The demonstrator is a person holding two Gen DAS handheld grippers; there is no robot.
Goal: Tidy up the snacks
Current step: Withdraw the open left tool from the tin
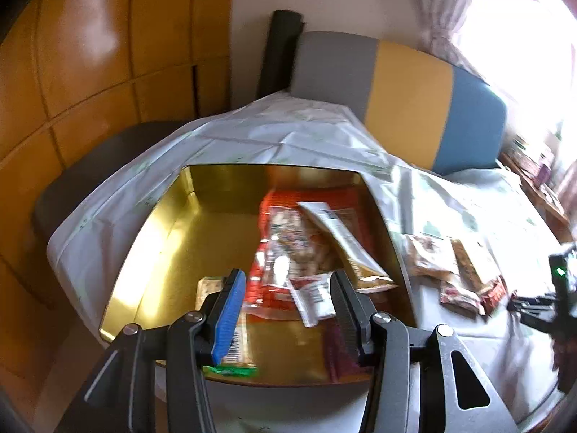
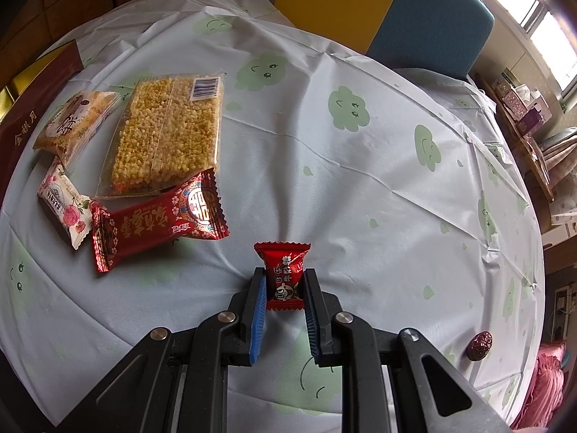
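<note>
My left gripper (image 1: pixel 288 285) is open and empty above a gold tin box (image 1: pixel 166 223) that holds several snack packets (image 1: pixel 288 238). My right gripper (image 2: pixel 285 288) is shut on a small red candy (image 2: pixel 285 274) just above the tablecloth. To its left on the table lie a long red packet (image 2: pixel 158 220), a clear pack of yellow puffed-rice bars (image 2: pixel 166 133), a beige cracker packet (image 2: pixel 75 122) and a small white rose-print packet (image 2: pixel 65 202). The right gripper also shows at the right edge of the left wrist view (image 1: pixel 541 306).
The round table has a white cloth with green cloud faces (image 2: pixel 360 144). A dried red date (image 2: pixel 479 345) lies near the right edge. The box's dark red wall (image 2: pixel 36 108) stands at the far left. A grey, yellow and blue chair (image 1: pixel 396 101) stands behind.
</note>
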